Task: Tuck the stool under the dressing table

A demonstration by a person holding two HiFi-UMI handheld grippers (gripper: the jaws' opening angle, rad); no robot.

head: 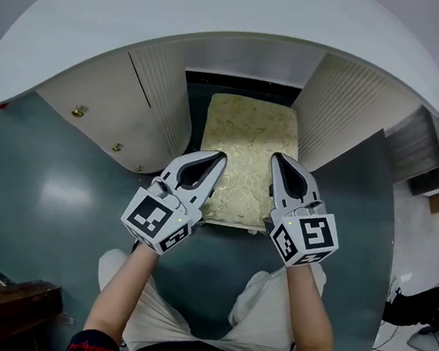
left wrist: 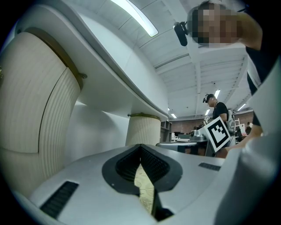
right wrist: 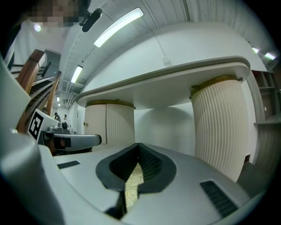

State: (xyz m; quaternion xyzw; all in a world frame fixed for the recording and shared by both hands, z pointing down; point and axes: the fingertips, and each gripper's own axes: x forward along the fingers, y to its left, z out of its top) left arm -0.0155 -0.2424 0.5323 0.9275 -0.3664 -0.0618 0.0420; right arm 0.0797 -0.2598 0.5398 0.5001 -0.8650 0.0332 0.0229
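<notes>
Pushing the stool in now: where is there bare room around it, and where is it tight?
Bare floor lies wide left of the left gripper, before the left cabinet. A dark strip is open behind the stool, under the tabletop. Tight: the stool's sides, only a sliver by the left cabinet, none visible by the right cabinet.

Your stool (head: 250,147) at 12 o'clock has a cream seat with a gold leafy pattern. The dressing table (head: 220,23) is white on top, with cream stripy sides. Your left gripper (head: 221,156) and right gripper (head: 276,157) are pale grey. The floor (head: 55,185) at 9 o'clock is dark blue-green.
</notes>
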